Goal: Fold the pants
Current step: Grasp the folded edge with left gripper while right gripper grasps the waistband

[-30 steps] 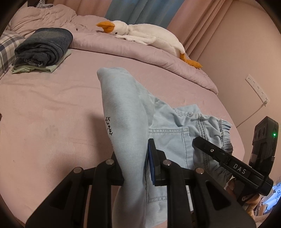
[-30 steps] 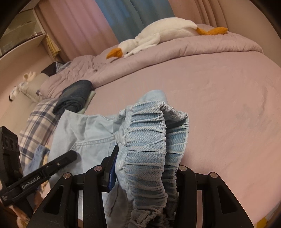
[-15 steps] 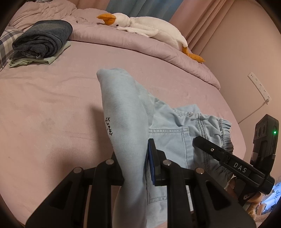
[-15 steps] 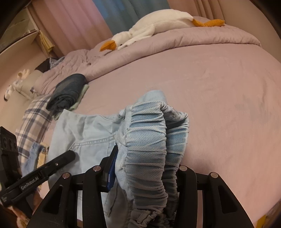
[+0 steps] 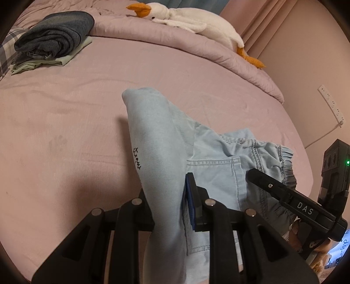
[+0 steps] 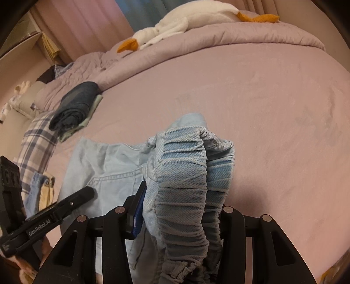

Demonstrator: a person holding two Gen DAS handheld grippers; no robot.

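A pink bed [image 5: 65, 122] is filling both views, with a plush goose [image 5: 186, 19] lying along the rolled duvet at its far edge and a stack of folded dark clothes [image 5: 54, 37] sitting on a pale green garment near a plaid pillow [image 6: 37, 142]. The light blue pants [image 5: 218, 166] are lying at the near edge of the bed, partly lifted by both tools. The left gripper [image 5: 168, 209] is pinching a fold of pant leg that is standing up in front of its lens and hiding much of the mattress behind; its jaws are easing apart with the cloth still between them. The right gripper [image 6: 181, 216] is clamping the gathered elastic waistband [image 6: 188, 174], which is bulging over its fingers and blocking the middle of that view. The left wrist view is showing a back pocket, a wall power strip [image 5: 330, 104] with its cord, and the other tool labelled DAS, while the right wrist view is showing a shelf [image 6: 24, 41] beside the curtains and the left tool marked GenRobot.AI.
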